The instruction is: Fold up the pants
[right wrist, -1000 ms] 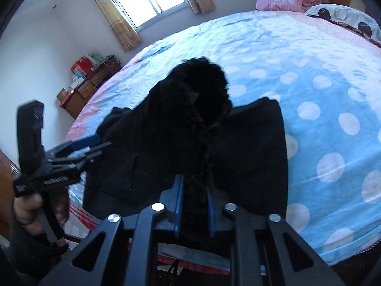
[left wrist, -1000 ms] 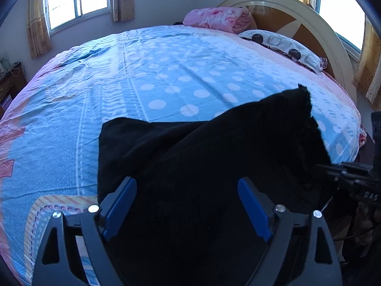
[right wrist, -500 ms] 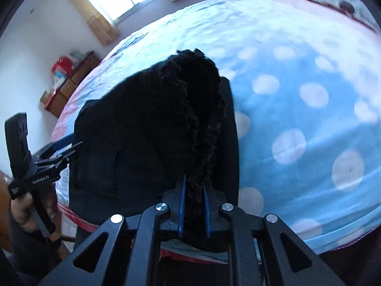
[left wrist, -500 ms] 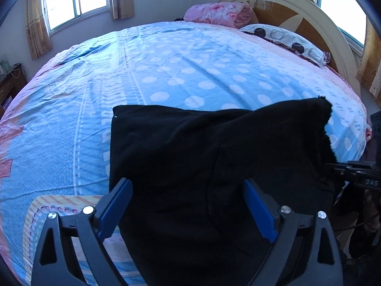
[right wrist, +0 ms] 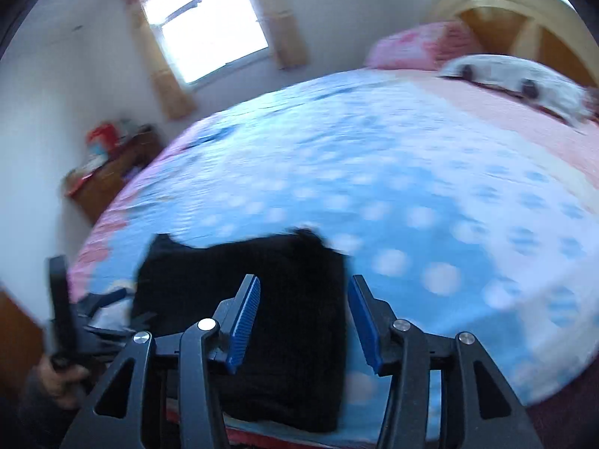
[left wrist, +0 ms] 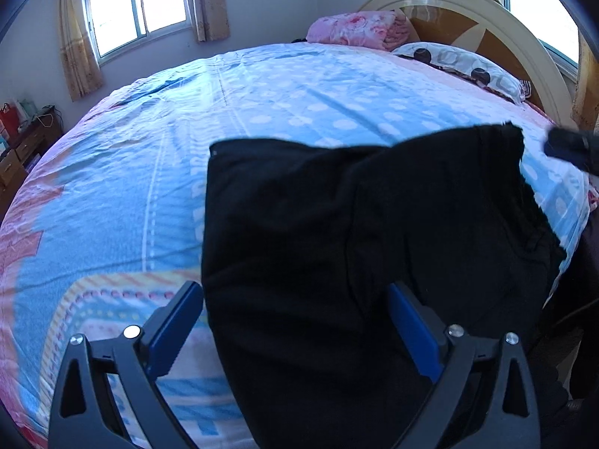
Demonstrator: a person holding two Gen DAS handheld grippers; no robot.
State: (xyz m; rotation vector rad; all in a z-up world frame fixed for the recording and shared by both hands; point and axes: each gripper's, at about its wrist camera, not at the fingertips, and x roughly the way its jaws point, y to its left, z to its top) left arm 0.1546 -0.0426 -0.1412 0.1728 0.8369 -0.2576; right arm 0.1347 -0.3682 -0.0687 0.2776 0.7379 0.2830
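**At the foot edge of the bed: pants down, both grippers empty**

On the bed (left wrist: 262,119), at the near edge, far from the headboard (left wrist: 486,18): black pants (left wrist: 337,262), folded into a rough block, lying flat. Left gripper (left wrist: 295,329) spread wide over the pants, blue pads either side, gripping nothing. Right gripper (right wrist: 303,318) parted too, no cloth between the pads, hovering just above the pants (right wrist: 269,299).

Risks, as judged:
- Far right corner of the pants, toward the headboard side, furry and slightly raised; likely to spring open if left unpressed.
- Near part of the pants close to the bed's edge; a careless tug could drag the block off.
- Thick fleecy cloth; a shallow pinch could catch only the top layer and undo the fold.

Hard to make out:
- Right wrist view smeared with motion blur.
- Layers and seams lost in the black.
- Near end of the pants hidden behind the gripper bodies.
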